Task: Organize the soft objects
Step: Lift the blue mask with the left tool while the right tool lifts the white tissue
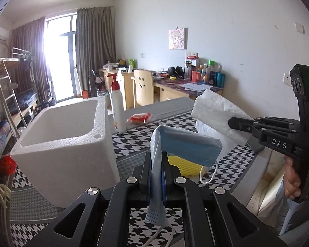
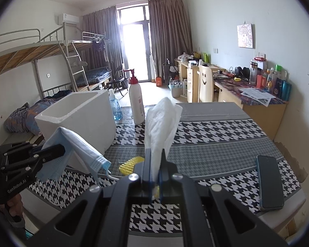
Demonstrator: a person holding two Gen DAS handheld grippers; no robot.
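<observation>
The fingers of the left gripper (image 1: 157, 160) are clamped on a pleated blue face mask (image 1: 187, 148), held above the houndstooth tablecloth (image 2: 216, 131) with its long axis pointing rightward beside the white foam box (image 1: 68, 135). The right gripper (image 2: 154, 158) is closed on a crinkled white tissue (image 2: 160, 121), which stands upright, tilted slightly right.

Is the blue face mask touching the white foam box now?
Apart. In the left wrist view the face mask hangs from the left tool, with patterned table visible between it and the foam box.
</observation>
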